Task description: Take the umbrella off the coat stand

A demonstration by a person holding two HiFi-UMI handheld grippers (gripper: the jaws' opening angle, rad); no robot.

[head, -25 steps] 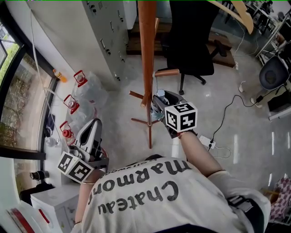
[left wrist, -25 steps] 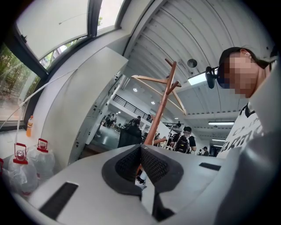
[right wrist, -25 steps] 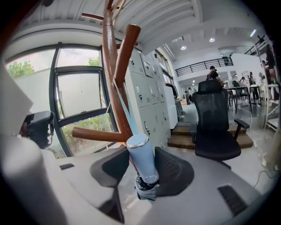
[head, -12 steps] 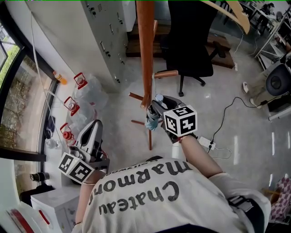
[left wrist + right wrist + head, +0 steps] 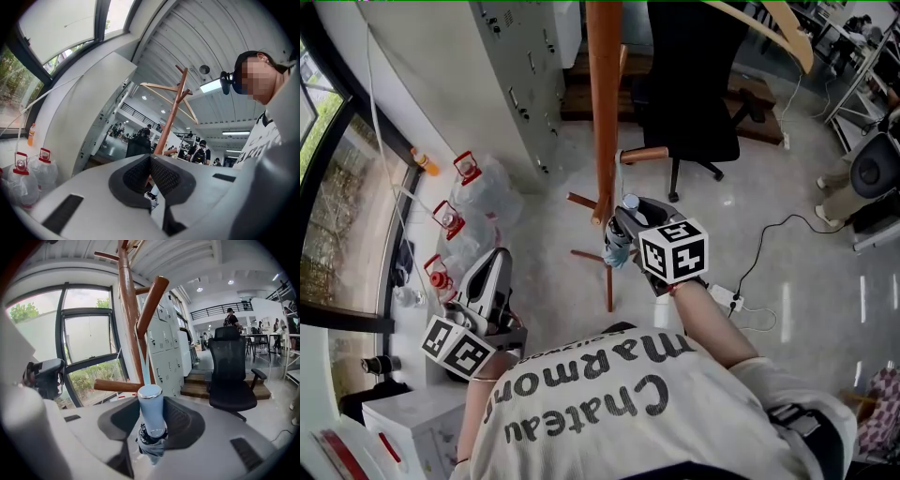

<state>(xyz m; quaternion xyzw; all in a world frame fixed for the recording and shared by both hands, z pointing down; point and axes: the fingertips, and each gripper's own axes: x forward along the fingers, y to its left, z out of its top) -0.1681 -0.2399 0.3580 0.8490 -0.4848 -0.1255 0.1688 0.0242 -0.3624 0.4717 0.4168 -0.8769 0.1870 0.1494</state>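
Umbrella (image 5: pixel 151 413) just clamped in right gripper (image 5: pixel 621 234) at the stand (image 5: pixel 604 112); strap (image 5: pixel 146 365) to be lifted off the peg (image 5: pixel 151 298) next.

You stand in an open-plan office: grey lockers (image 5: pixel 517 84), black swivel chair (image 5: pixel 694 80), water jugs (image 5: pixel 483 187) by the window (image 5: pixel 328 187), other people (image 5: pixel 230 317) farther back.

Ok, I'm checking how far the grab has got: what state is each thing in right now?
umbrella: folded, strap running up to a peg
coat stand: upright
right gripper: jaws just closed, clamped on the umbrella's handle
left gripper: shut, empty
office chair: empty
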